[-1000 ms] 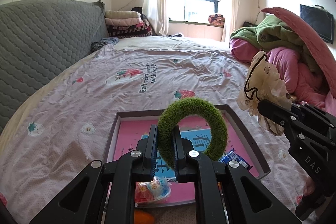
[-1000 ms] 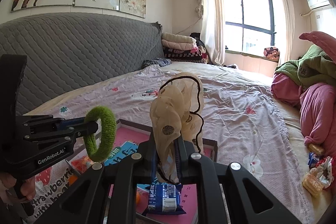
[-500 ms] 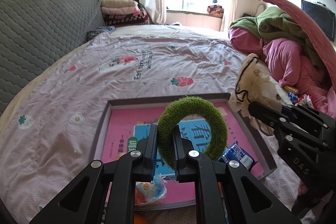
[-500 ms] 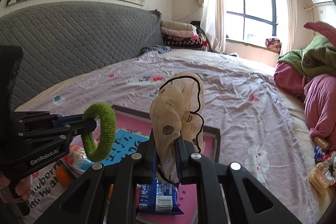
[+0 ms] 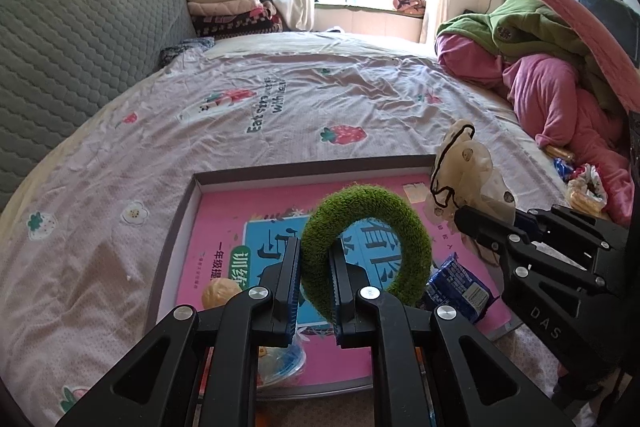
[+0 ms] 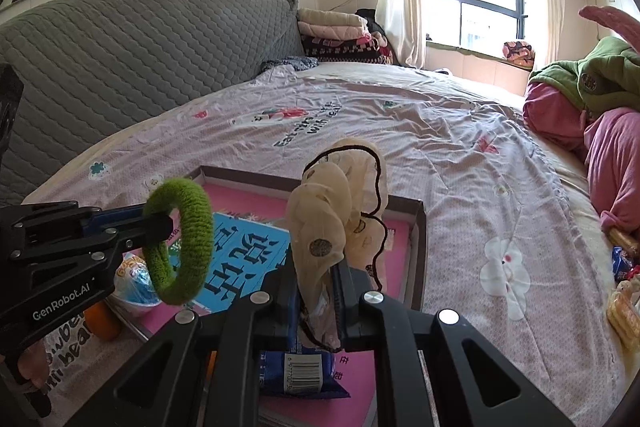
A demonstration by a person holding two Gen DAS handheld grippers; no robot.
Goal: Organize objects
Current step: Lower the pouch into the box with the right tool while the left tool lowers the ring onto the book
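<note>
My left gripper (image 5: 315,255) is shut on a fuzzy green hair ring (image 5: 400,227) and holds it above the pink tray (image 5: 224,223); the ring also shows in the right wrist view (image 6: 192,223). My right gripper (image 6: 316,287) is shut on a cream sheer scrunchie (image 6: 340,203) with black edging, held over the tray's right part (image 6: 416,227); the scrunchie also shows in the left wrist view (image 5: 464,167). In the tray lie a blue snack packet (image 5: 460,287), a round yellowish item (image 5: 220,293) and a small clear bag (image 6: 132,283).
The tray sits on a pink strawberry-print bedsheet (image 5: 260,99). A grey quilted headboard (image 5: 72,39) is on the left. Pink and green bedding (image 5: 560,79) is piled on the right, with loose snack packets (image 5: 580,187) beside it. An orange (image 6: 102,319) lies by the tray.
Both grippers have come lower and closer over the tray, still holding the ring and the scrunchie. More of the tray's inside now shows.
</note>
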